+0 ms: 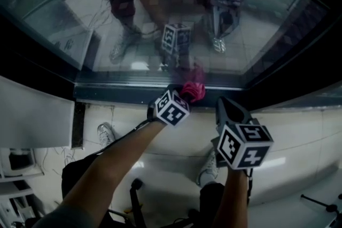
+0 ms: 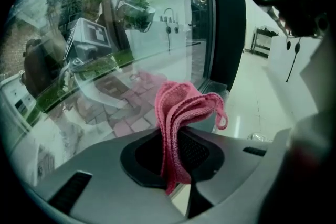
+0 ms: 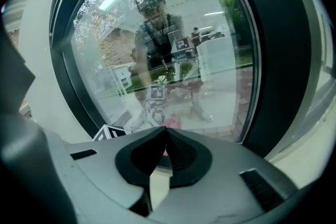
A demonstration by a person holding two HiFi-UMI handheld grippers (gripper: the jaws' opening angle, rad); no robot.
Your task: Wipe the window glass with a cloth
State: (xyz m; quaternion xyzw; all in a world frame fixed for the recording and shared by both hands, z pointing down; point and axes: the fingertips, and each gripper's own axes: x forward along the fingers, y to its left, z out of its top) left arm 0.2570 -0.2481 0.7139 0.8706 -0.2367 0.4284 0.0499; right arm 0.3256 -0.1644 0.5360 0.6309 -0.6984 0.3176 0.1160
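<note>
One pink cloth [image 2: 178, 113], folded in several layers, clamped between the closed jaws of the left gripper [image 2: 176, 152]. Held at the bottom edge of the window glass [image 1: 160, 18], just above the dark frame [image 1: 123, 92]; contact with the pane not confirmable. Long axis along the jaws, free end toward 12 o'clock at the glass, one loop drooping to 3 o'clock. Judged bunched to give a padded wiping face. Right gripper [image 1: 227, 109] at 4 o'clock of the cloth, jaws together on nothing, apparently kept clear.
</note>
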